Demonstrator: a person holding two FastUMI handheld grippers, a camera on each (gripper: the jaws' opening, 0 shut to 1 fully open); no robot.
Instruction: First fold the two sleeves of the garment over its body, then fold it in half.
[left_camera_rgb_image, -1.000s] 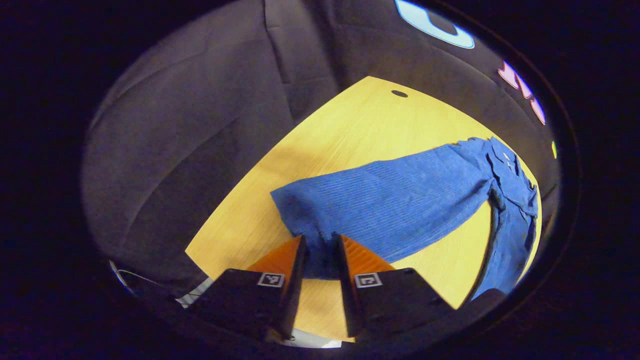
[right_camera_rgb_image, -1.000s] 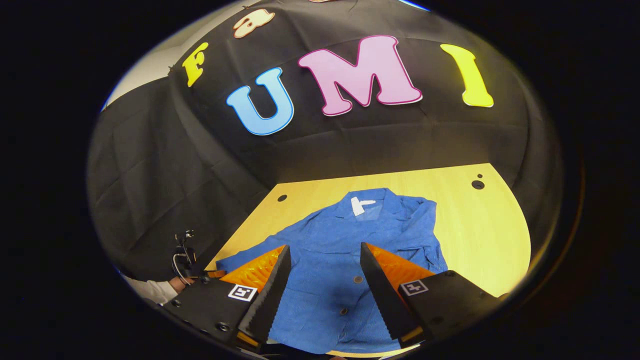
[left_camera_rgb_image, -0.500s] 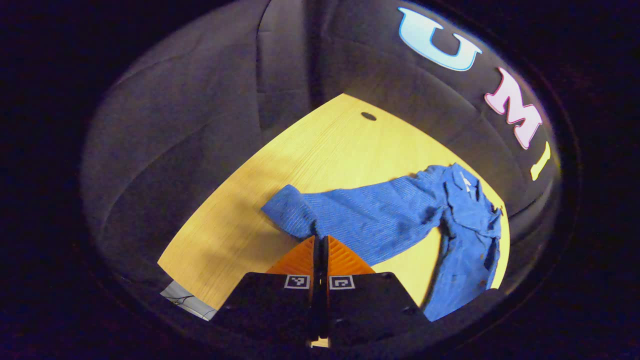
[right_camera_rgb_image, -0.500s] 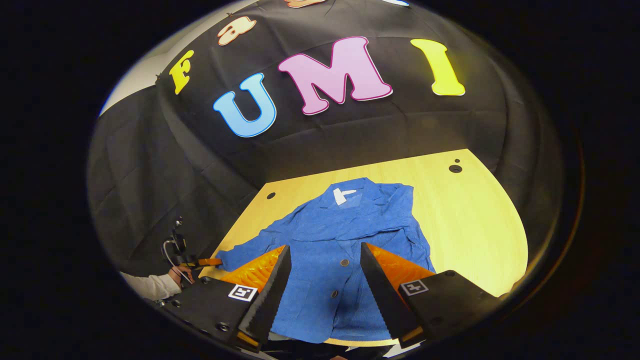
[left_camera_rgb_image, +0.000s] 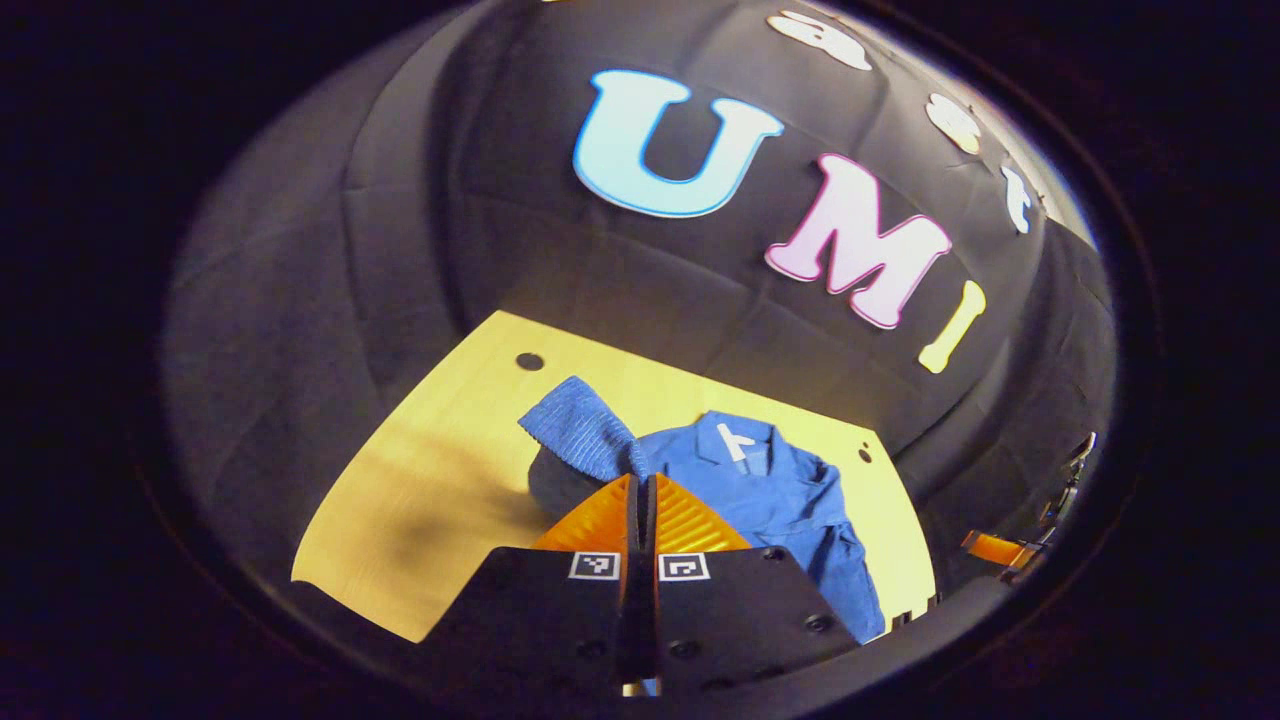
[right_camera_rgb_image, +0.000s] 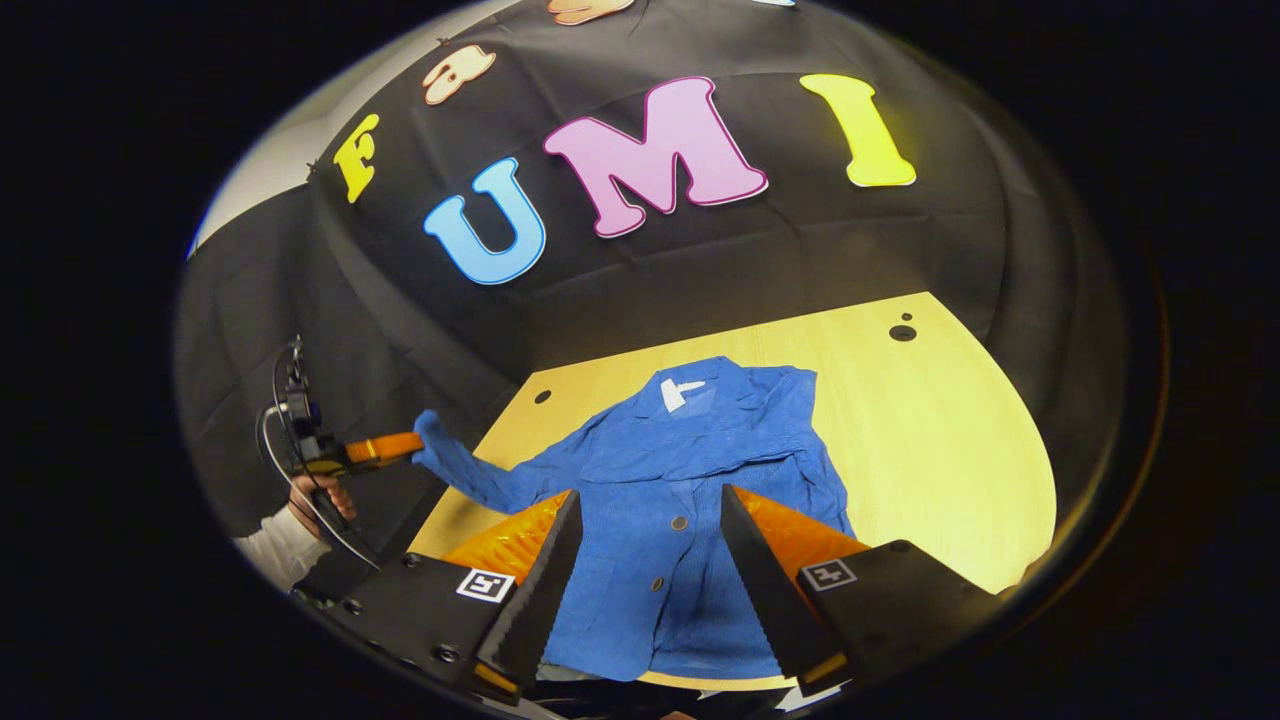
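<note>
A blue button-up jacket (right_camera_rgb_image: 690, 470) lies face up on the yellow wooden table (right_camera_rgb_image: 940, 440), collar at the far side. My left gripper (left_camera_rgb_image: 640, 485) is shut on the cuff end of one sleeve (left_camera_rgb_image: 585, 430), which hangs lifted above the table. In the right gripper view that same gripper (right_camera_rgb_image: 400, 445) holds the sleeve (right_camera_rgb_image: 470, 475) up at the table's left edge, with a hand (right_camera_rgb_image: 320, 490) behind it. My right gripper (right_camera_rgb_image: 645, 500) stands open above the jacket's lower front, with nothing between its fingers. The other sleeve lies folded over the jacket's right side (right_camera_rgb_image: 810, 430).
The table has small round holes near its far corners (right_camera_rgb_image: 902, 332) (right_camera_rgb_image: 541, 396) (left_camera_rgb_image: 529, 361). Black cloth walls stand close behind and to the sides. Bare tabletop lies to the right of the jacket (right_camera_rgb_image: 950, 470) and to its left (left_camera_rgb_image: 420, 480).
My left gripper shut on the sleeve cuff, then lifted it off the table and swung toward the jacket's body. My right gripper stayed open, drawing back slightly.
</note>
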